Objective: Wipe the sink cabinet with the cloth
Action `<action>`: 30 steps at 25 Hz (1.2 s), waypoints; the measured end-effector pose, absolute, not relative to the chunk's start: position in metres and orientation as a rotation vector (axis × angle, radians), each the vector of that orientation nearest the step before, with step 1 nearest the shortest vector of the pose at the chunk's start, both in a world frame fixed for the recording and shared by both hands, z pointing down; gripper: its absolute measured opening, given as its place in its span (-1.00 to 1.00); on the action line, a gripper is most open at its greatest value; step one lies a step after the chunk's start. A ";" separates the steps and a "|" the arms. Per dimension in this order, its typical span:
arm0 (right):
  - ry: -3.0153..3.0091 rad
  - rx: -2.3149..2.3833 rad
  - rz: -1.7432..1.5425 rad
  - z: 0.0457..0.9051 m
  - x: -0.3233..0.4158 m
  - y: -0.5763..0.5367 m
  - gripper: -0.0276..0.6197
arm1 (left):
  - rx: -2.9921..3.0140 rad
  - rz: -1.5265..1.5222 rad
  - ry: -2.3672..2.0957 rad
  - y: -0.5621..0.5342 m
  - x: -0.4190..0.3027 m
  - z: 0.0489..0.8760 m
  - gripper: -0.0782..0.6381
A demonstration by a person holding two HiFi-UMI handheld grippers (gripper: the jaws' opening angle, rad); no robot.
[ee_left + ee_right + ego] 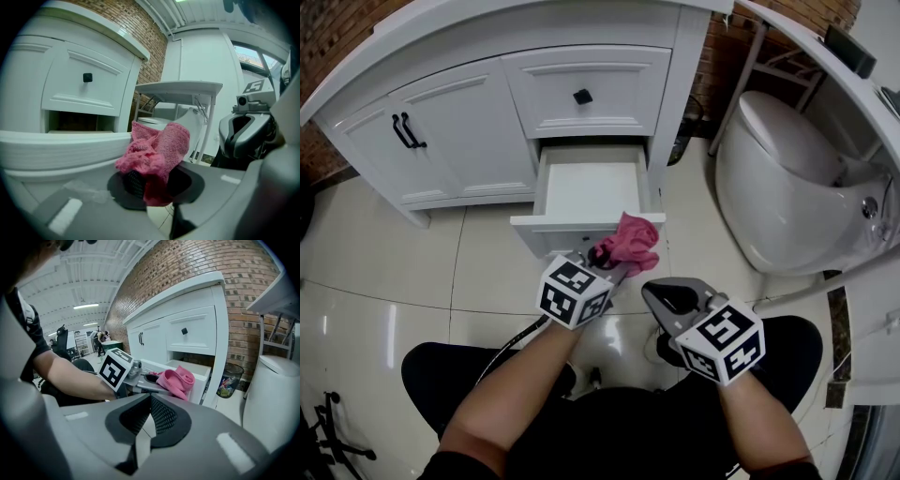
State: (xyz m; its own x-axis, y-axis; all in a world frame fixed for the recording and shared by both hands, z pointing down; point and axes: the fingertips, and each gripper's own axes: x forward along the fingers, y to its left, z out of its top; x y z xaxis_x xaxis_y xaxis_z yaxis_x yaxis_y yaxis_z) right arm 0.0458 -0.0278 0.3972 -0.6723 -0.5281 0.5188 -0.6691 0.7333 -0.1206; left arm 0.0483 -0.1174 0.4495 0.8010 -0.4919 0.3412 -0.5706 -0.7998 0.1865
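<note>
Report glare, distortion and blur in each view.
Head view: lights glare in streaks on the glossy cream floor tiles. Left gripper view: fisheye, black corners; the crumpled pink knitted cloth is sharp. Right gripper view: the white panelled sink cabinet bows.

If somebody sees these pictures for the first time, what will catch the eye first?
The pink cloth, bunched in the left gripper at the front of the open drawer, stands out against the white cabinet. The right gripper is shut and empty beside it; a white toilet stands to the right.

Knitted pink cloth [157, 150]; glossy floor tiles [384, 272]
</note>
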 end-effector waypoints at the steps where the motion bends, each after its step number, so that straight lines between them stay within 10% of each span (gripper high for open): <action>1: -2.477 0.910 0.418 0.398 0.045 -0.028 -0.89 | 2.710 0.402 -0.827 -0.117 0.045 0.449 -0.53; 30: -2.483 0.847 0.388 0.393 0.014 -0.027 -0.89 | 2.507 0.339 -1.192 -0.131 -0.091 0.462 -0.53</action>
State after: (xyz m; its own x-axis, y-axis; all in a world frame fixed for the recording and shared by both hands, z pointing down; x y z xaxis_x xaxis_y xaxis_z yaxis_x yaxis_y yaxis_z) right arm 0.0137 -0.0266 0.3926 -0.6906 -0.4940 0.5282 -0.6316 0.7678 -0.1077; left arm -0.0907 -0.1305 0.4625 0.6187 -0.7007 0.3552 -0.7828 -0.5883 0.2028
